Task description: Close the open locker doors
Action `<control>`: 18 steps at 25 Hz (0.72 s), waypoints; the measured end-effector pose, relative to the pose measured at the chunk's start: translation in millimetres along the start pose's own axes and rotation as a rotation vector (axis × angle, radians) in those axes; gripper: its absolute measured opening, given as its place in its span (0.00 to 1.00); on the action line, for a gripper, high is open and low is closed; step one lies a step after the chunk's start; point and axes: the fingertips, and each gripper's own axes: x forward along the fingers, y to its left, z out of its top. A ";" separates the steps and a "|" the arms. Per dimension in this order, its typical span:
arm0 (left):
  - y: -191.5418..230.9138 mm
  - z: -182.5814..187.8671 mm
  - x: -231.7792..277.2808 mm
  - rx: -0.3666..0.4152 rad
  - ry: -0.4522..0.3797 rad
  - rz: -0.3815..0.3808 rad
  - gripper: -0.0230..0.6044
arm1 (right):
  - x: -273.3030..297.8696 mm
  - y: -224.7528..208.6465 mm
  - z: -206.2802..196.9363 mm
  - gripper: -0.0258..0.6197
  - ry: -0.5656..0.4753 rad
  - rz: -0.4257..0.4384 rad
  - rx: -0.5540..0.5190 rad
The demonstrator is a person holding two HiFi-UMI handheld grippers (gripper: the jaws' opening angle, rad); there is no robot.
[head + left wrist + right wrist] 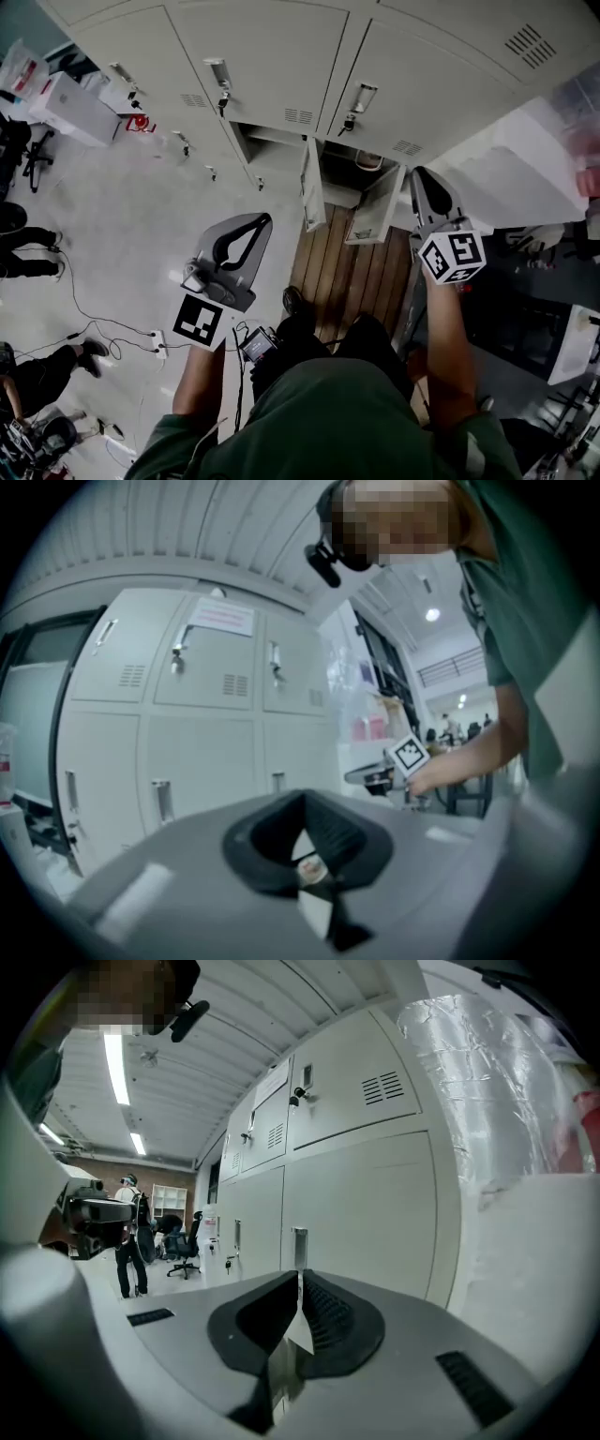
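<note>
I am looking steeply down the front of the grey lockers [272,56], and 2 doors in the bottom row are hanging open. The first open door [312,183] is showing me almost only its edge. The second open door [377,208] is standing out at an angle over the wooden floor strip [342,267], with a dark compartment [349,161] gaping between them.

I am holding the right gripper [421,178] just beside the second open door, on its right; whether it is touching the panel I cannot tell. Its jaws are clenched tip to tip and gripping nothing. Its own view is pointing along shut locker fronts, with a plastic-wrapped bulk [497,1091] rising on the right.

I am holding the left gripper [265,221] well apart from both doors, out over the pale floor [141,206] to the left of the wooden strip. Its jaws are also clenched together and empty. Its view is facing a wall of shut lockers, with the right gripper's marker cube [410,754] showing off to the right.

Cables [103,328] are trailing across the pale floor. A white box [73,108] is sitting by the locker row's far left, and other people's legs [28,253] are showing at the frame's left edge.
</note>
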 end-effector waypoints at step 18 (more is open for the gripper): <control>-112.6 -88.6 61.2 0.151 0.171 -0.145 0.04 | -104.5 1.7 -201.8 0.16 0.214 0.126 0.067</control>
